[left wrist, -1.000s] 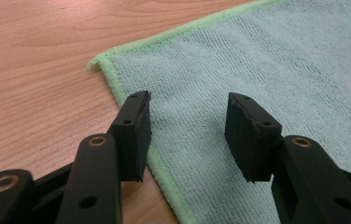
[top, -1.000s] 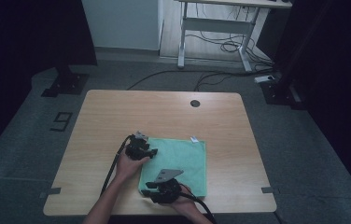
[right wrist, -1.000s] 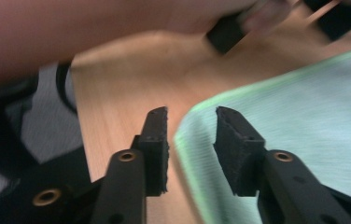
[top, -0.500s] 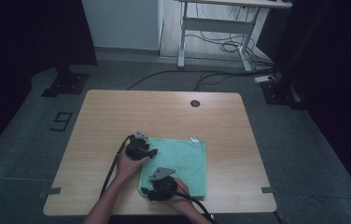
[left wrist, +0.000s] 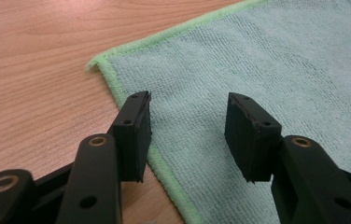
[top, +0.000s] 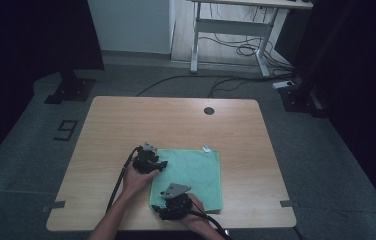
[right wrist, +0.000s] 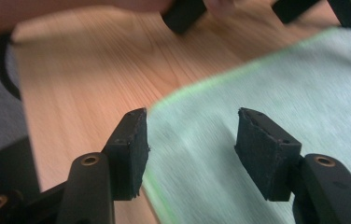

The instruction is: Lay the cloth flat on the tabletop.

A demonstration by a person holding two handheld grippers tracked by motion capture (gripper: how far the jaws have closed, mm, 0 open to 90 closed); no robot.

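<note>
Cloth point(top: 191, 175) lies flat on the table point(top: 126, 125). Left claw point(left wrist: 187, 135) and right claw point(right wrist: 190, 149) straddle its edges, both spread. Closing too high might miss the thin hem.

The bench point(top: 126, 130) is light wood with rounded corners and a round dark hole point(top: 209, 110) near its far edge. A green cloth point(top: 196, 172) lies flat on it, well nearer the front edge than the hole, with a small white tag point(top: 206, 148) at its far edge. In the left gripper view the cloth's point(left wrist: 267, 60) brighter green hem runs to a slightly curled corner against bare wood point(left wrist: 33, 79). In the right gripper view, cloth point(right wrist: 276, 93) and wood point(right wrist: 85, 70) are blurred.
</note>
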